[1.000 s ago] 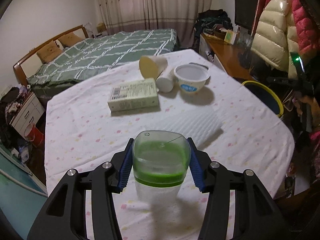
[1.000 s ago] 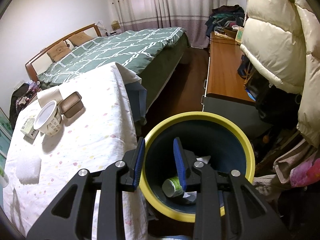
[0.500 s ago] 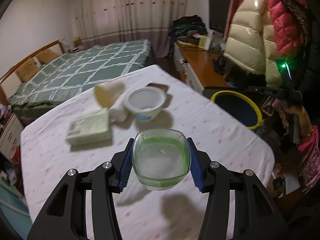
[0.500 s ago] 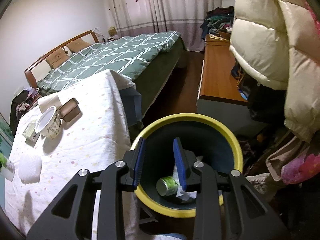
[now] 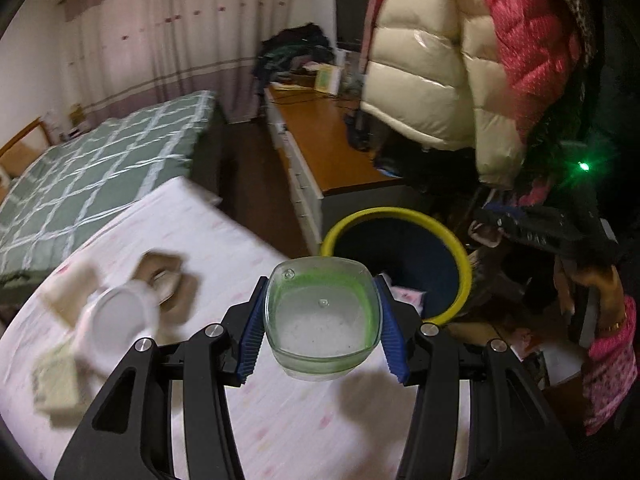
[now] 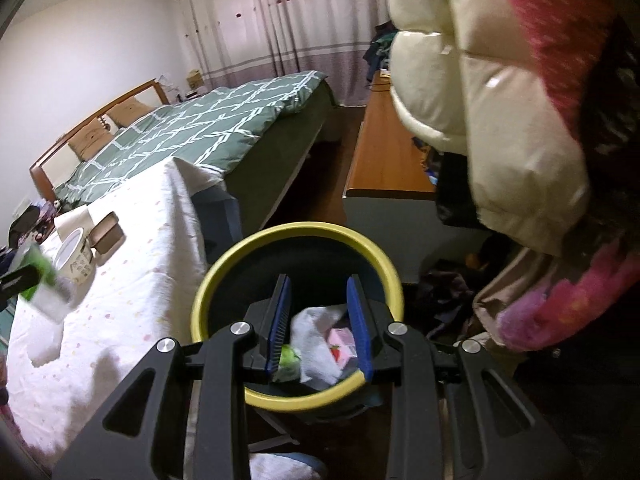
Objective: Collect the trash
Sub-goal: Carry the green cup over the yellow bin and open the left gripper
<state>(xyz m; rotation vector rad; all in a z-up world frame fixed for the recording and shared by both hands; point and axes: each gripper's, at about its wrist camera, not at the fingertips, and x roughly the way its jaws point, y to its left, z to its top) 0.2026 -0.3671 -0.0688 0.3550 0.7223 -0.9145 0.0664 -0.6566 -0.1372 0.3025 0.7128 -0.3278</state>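
My left gripper (image 5: 322, 320) is shut on a clear plastic cup (image 5: 322, 300) with a green film inside, its blue pads pressing both sides. The cup hangs over the table's right edge, close to the yellow-rimmed dark bin (image 5: 400, 212) on the floor. In the right wrist view the same cup (image 6: 44, 280) shows blurred at far left. My right gripper (image 6: 320, 328) stands open and empty above the bin (image 6: 224, 272). Inside the bin lie white tissue (image 6: 316, 340), a pink packet (image 6: 340, 344) and a green can (image 6: 290, 356).
A white bowl (image 6: 76, 256), a brown box (image 6: 106, 232) and a pale carton (image 5: 56, 380) sit on the white spotted tablecloth (image 6: 132, 280). Puffy jackets (image 6: 500, 100) hang at right. A wooden desk (image 6: 384, 160) and a green bed (image 6: 200, 136) stand beyond. A person's hand (image 5: 592, 280) holds the right gripper.
My left gripper has swung right with the cup, from over the middle of the table to its edge by the bin. The right gripper has shifted over the bin, still empty.
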